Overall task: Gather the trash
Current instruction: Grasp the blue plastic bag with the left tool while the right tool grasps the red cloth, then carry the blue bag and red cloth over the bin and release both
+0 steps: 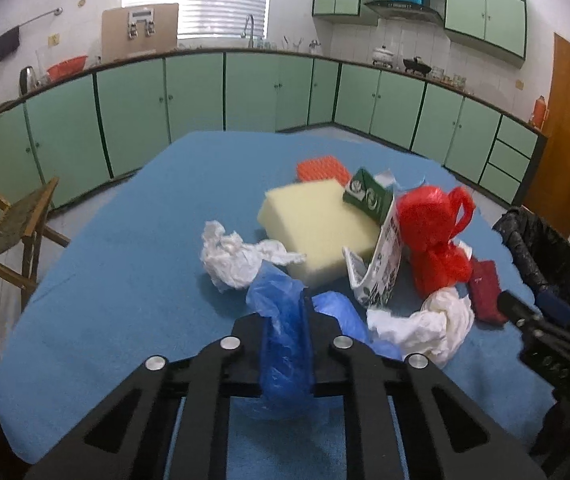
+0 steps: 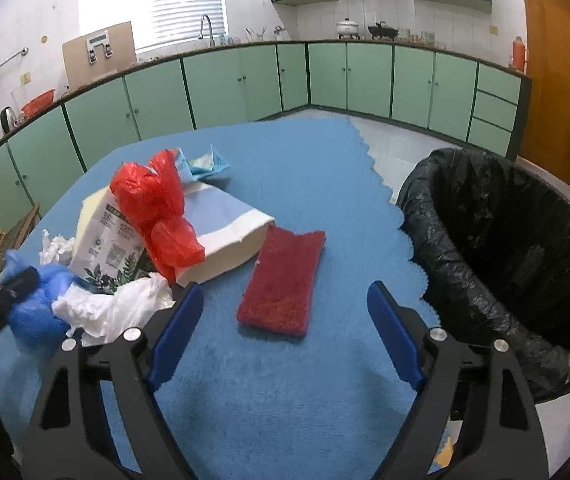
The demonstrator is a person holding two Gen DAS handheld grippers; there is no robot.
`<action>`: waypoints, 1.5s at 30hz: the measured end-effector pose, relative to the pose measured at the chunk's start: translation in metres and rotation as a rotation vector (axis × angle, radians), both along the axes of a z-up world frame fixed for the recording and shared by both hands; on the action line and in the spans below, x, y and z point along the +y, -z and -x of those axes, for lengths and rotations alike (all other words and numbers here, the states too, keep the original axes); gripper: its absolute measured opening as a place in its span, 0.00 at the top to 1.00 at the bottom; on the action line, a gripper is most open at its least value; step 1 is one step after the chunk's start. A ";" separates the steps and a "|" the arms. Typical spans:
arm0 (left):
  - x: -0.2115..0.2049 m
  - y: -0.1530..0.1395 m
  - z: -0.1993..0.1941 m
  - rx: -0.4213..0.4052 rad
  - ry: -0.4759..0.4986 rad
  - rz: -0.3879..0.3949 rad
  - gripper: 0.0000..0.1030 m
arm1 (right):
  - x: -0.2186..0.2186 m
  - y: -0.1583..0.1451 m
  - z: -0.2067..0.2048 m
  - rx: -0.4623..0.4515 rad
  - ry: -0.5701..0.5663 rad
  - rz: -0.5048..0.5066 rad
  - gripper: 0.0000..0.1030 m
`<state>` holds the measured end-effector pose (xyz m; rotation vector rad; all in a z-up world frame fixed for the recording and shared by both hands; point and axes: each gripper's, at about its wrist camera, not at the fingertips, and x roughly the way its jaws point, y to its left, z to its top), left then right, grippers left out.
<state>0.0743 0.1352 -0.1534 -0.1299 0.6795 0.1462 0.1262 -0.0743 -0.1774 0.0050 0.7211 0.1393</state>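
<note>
My left gripper (image 1: 307, 308) is shut on a blue plastic bag (image 1: 285, 344) near the table's front; the bag also shows in the right wrist view (image 2: 41, 304). Beyond it lie a crumpled white bag (image 1: 237, 256), a yellow sponge block (image 1: 317, 228), a green carton (image 1: 369, 194), a torn paper package (image 1: 381, 268), a red plastic bag (image 1: 433, 236) and white plastic (image 1: 433, 328). My right gripper (image 2: 285, 300) is open and empty, just in front of a red cloth (image 2: 285, 280). A bin lined with a black bag (image 2: 517, 248) stands at the right.
The blue table cover (image 2: 285, 380) ends in a ragged right edge beside the bin. An orange item (image 1: 319, 168) lies at the back. A wooden chair (image 1: 9, 224) stands left of the table. Green cabinets (image 1: 245, 92) line the walls.
</note>
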 end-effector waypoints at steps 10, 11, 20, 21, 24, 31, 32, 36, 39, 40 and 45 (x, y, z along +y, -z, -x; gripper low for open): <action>0.000 -0.004 0.000 -0.011 0.009 0.010 0.89 | 0.008 0.014 -0.015 0.065 -0.010 0.039 0.45; 0.000 -0.004 0.000 -0.008 0.010 0.013 0.89 | 0.008 0.014 -0.016 0.072 -0.012 0.034 0.53; -0.005 -0.012 0.003 -0.026 0.024 0.005 0.89 | 0.004 0.005 -0.009 0.062 -0.034 0.004 0.62; -0.005 -0.014 0.004 -0.031 0.025 0.005 0.89 | 0.003 0.002 -0.008 0.055 -0.035 0.005 0.62; -0.008 -0.023 0.008 -0.056 0.033 0.007 0.89 | -0.001 -0.010 -0.003 0.036 -0.034 0.000 0.62; -0.014 -0.047 0.017 -0.117 0.057 0.009 0.89 | -0.008 -0.025 0.008 0.016 -0.045 -0.007 0.62; -0.015 -0.047 0.017 -0.118 0.059 0.009 0.89 | -0.009 -0.023 0.009 0.023 -0.045 -0.004 0.62; -0.019 -0.047 0.016 -0.110 0.069 0.008 0.91 | -0.013 -0.017 0.010 0.048 -0.035 -0.015 0.62; -0.022 -0.053 0.015 -0.125 0.079 0.008 0.91 | -0.017 -0.027 0.012 0.023 -0.033 -0.024 0.62; -0.023 -0.056 0.015 -0.135 0.083 0.009 0.92 | -0.018 -0.032 0.012 0.012 -0.032 -0.033 0.62; -0.027 -0.081 0.019 -0.204 0.108 0.022 0.92 | -0.024 -0.065 0.017 -0.055 -0.042 -0.049 0.62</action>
